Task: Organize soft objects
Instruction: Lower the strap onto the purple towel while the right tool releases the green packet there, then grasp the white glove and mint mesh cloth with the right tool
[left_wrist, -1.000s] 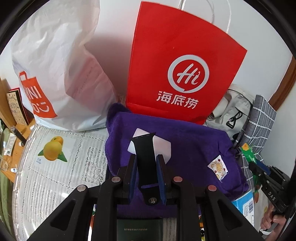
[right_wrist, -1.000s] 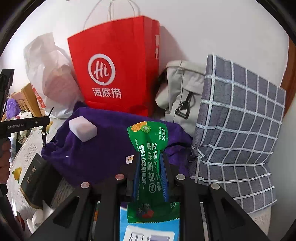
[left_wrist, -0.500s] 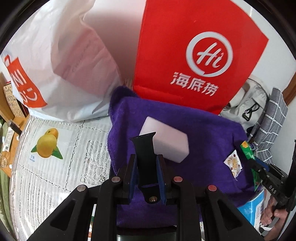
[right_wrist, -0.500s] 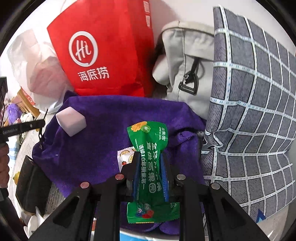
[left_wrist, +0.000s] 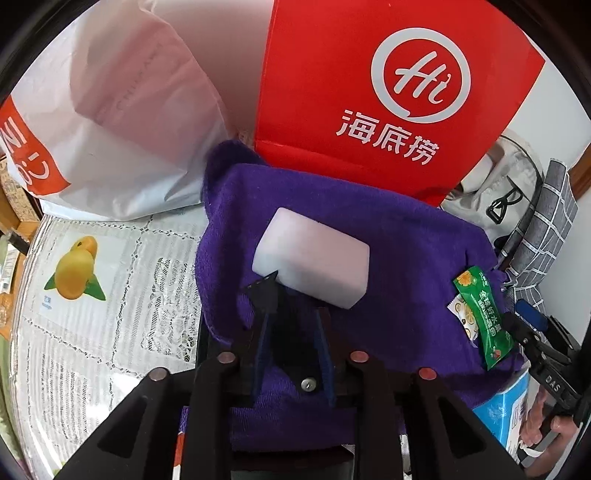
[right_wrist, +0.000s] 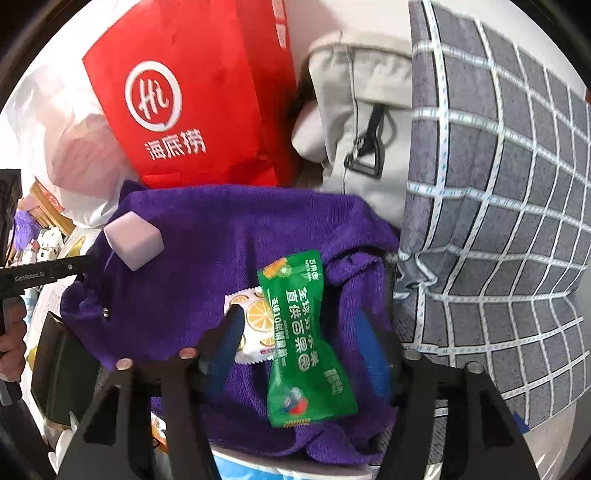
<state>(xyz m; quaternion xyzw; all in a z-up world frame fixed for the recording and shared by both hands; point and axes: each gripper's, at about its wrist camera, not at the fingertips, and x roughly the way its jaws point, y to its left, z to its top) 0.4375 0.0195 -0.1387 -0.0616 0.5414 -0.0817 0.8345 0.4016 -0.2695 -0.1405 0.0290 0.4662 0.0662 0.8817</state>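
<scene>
Two grippers release onto the purple towel (right_wrist: 192, 266): right gripper (right_wrist: 295, 354) spreading around the green packet (right_wrist: 303, 343), left gripper (left_wrist: 291, 314) parting off a black strap (left_wrist: 267, 291), six o'clock of the foam block (left_wrist: 314, 266).

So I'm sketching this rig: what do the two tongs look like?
Both are matte black. The left tongs and right tongs have slim fingers with blue pads, splayed triangular struts and round metal rivets. White lettering marks their sides, "GenRobot.AI" on the left.
</scene>
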